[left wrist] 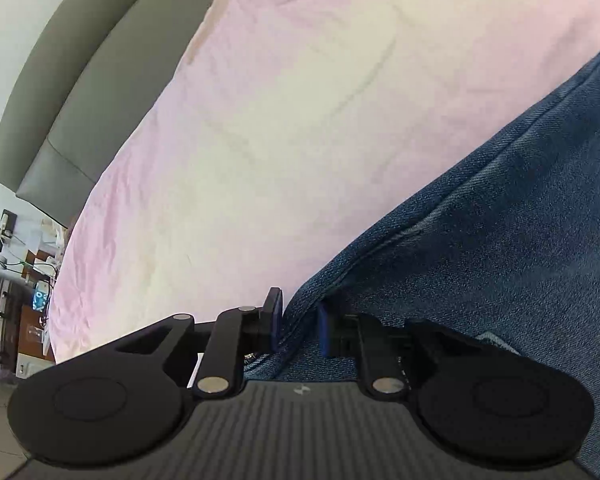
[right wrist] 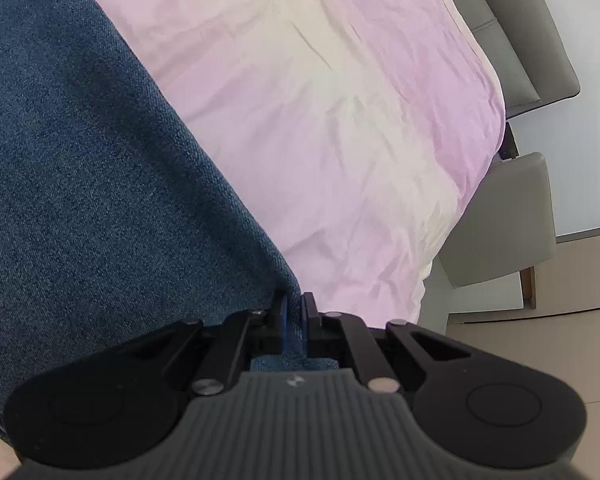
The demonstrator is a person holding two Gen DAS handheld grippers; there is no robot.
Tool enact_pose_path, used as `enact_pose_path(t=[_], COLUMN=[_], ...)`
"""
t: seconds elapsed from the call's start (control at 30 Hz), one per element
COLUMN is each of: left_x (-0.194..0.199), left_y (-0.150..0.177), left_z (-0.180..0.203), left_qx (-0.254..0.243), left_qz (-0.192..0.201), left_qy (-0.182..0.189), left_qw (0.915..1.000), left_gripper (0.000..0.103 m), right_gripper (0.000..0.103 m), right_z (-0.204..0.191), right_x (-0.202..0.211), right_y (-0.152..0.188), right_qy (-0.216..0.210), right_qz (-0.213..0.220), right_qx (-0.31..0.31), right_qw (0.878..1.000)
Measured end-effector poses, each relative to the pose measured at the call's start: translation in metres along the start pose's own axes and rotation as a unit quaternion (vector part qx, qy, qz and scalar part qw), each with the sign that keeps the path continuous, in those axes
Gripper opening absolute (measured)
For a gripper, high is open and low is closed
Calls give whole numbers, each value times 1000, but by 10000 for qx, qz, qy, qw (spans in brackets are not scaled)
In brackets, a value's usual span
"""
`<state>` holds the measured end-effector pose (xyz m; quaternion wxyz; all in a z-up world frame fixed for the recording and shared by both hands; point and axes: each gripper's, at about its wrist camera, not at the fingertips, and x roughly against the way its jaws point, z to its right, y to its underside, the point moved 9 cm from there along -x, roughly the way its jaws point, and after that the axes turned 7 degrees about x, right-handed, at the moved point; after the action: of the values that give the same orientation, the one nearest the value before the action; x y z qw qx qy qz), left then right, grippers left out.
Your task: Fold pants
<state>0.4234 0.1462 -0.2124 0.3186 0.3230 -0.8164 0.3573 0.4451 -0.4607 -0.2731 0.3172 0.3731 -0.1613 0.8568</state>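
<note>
Dark blue denim pants [left wrist: 500, 240] lie over the pink bedspread [left wrist: 260, 120] and fill the right of the left wrist view. My left gripper [left wrist: 300, 326] is shut on a thick seamed edge of the pants, which bunches between its blue pads. In the right wrist view the pants [right wrist: 80, 200] cover the left side. My right gripper [right wrist: 293, 320] is shut on the edge of the denim, pinched thin between its fingers. Both grippers point down at the bed.
The pink bedspread [right wrist: 340, 120] covers the bed in both views. A grey padded headboard [left wrist: 80, 80] runs along the upper left. A cluttered desk and a suitcase [left wrist: 0, 320] stand at far left. A grey chair [right wrist: 512, 216] stands beside the bed on the tiled floor [right wrist: 560, 340].
</note>
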Motion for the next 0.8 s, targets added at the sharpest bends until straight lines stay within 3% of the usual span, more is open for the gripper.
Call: enact_pose_path(t=[0.1, 0.17, 0.27, 0.3, 0.33, 0.37, 0.4, 0.43, 0.47, 0.5, 0.67, 0.73, 0.8], left_x=[-9, -20, -23, -21, -14, -4, 6, 17, 28, 38, 97, 114, 134], left_y=[-5, 2, 11, 13, 13, 15, 16, 12, 12, 13, 22, 32, 44], left_z=[9, 18, 23, 21, 18, 17, 13, 13, 12, 13, 38, 46, 63], left_qx=[-193, -293, -442, -397, -278, -97, 58, 187, 264, 322, 669, 842, 902], left_qz=[19, -168, -170, -136, -81, 8, 141, 262, 307, 348, 459, 420, 441], left_qy=[-182, -207, -346, -367, -405, -393, -323, -228, -160, -74, 627, 987, 1256], left_qw=[9996, 9992, 9983, 9984, 9988, 9992, 9994, 9992, 9991, 9988, 9947, 9907, 9870], left_gripper=[20, 21, 29, 35, 59, 73, 82, 82, 82, 81, 75, 74, 73], right_gripper=[0, 0, 0, 0, 1, 4, 23, 49, 57, 58, 52, 42, 34], right_z=[0, -4, -5, -3, -1, 3, 8, 12, 16, 18, 23, 22, 19], right_x=[-2, -1, 0, -1, -1, -1, 1, 5, 10, 16, 41, 44, 46], right_y=[2, 2, 4, 3, 4, 5, 6, 8, 10, 15, 61, 89, 119], right_qy=[-1, -1, -21, -69, -165, -266, -308, -303, -332, -431, -874, -1004, -1199], right_qz=[-141, -169, -188, -187, -184, -203, -204, -186, -116, -34, 25, -50, -137], right_qx=[-80, -85, -96, -144, -232, -359, -520, -717, -920, -1154, -2486, -3056, -3791], right_qw=[9999, 9998, 9998, 9997, 9994, 9988, 9980, 9968, 9951, 9924, 9647, 9468, 9175])
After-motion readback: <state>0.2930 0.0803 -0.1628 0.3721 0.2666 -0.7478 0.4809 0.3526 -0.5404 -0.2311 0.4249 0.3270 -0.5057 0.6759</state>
